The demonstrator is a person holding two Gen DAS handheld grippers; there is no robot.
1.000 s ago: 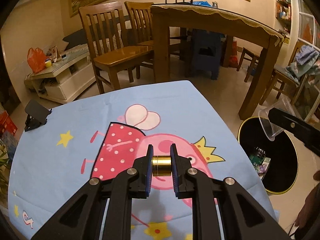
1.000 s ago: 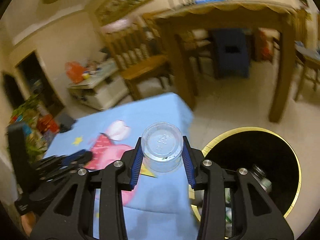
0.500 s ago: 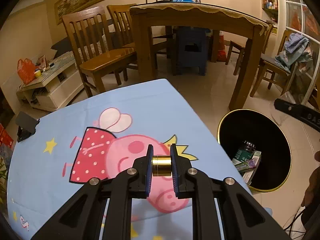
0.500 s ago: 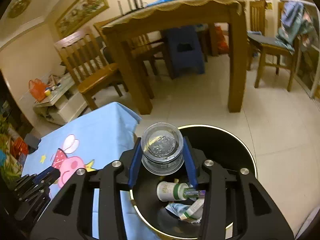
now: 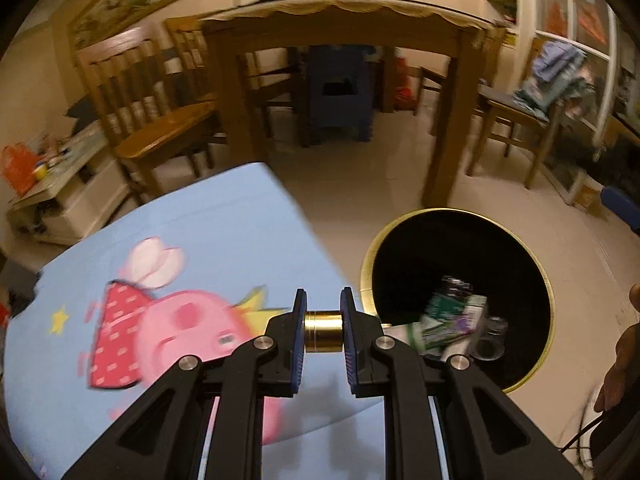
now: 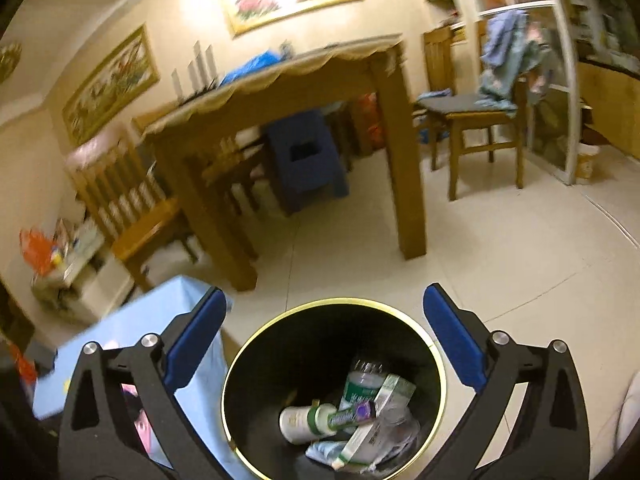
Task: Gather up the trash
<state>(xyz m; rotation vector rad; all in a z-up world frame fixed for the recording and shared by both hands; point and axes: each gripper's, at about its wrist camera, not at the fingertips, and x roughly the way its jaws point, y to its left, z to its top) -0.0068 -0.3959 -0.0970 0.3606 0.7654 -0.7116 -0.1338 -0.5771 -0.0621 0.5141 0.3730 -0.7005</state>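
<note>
Left claw (image 5: 323,330) grips brass cylinder (image 5: 323,331); right claw (image 6: 324,344) gapes wide.

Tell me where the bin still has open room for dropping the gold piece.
Free: the dark far-left part of the bin, between its gold rim and the white bottle. Crowded: near-right, where boxes and a tube pile up. The left gripper holds the gold cylinder.

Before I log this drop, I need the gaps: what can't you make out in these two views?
- Plastic cup: left view, blurred in the bin; right view, lost among the trash.
- Gold cylinder: ends covered by the left gripper.
- Labels on the bottle: too small.
- Right gripper: open, holding nothing.
</note>
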